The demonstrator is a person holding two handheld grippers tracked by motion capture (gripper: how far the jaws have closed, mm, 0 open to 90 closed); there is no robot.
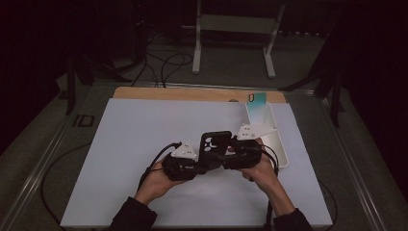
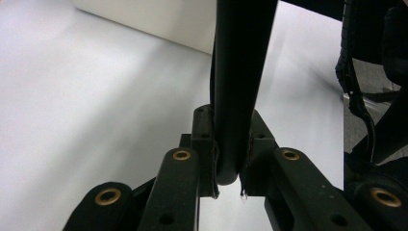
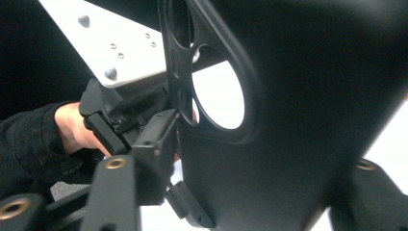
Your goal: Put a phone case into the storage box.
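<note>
My left gripper (image 1: 199,166) is clamped on the black phone case (image 1: 215,147), held above the worktop (image 1: 144,130); my right gripper (image 1: 230,155) pinches its other edge. Placement in the white tray (image 1: 279,144) remains.

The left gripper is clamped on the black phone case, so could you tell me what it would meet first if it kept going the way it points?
Probably the right gripper: the left gripper points across the black phone case toward it, and both hold that case. Depth is hard to judge.
</note>
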